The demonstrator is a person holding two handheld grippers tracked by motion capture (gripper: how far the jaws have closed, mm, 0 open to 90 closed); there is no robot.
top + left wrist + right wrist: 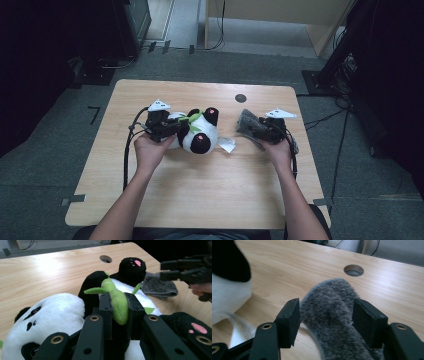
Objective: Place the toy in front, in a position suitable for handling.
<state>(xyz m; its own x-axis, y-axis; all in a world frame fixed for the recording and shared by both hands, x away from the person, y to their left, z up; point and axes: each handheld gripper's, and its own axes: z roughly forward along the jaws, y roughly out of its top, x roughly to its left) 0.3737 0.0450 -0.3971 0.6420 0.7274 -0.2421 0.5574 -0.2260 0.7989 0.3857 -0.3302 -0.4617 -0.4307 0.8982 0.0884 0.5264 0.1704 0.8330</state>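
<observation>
Panda [197, 135] on worktop [200, 195], left tool [119, 308] clamped on its green stalk [119, 306]. Right tool [325, 320] half open astride grey cloth [332, 317], not yet gripping; dressing undone.

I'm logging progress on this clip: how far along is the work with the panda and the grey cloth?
Done: the left gripper is shut on the plush panda's green bamboo piece. In hand: the right gripper straddles the grey furry cloth, jaws not visibly pressing it. Left: closing on the cloth; it lies on the table, apart from the panda.
</observation>
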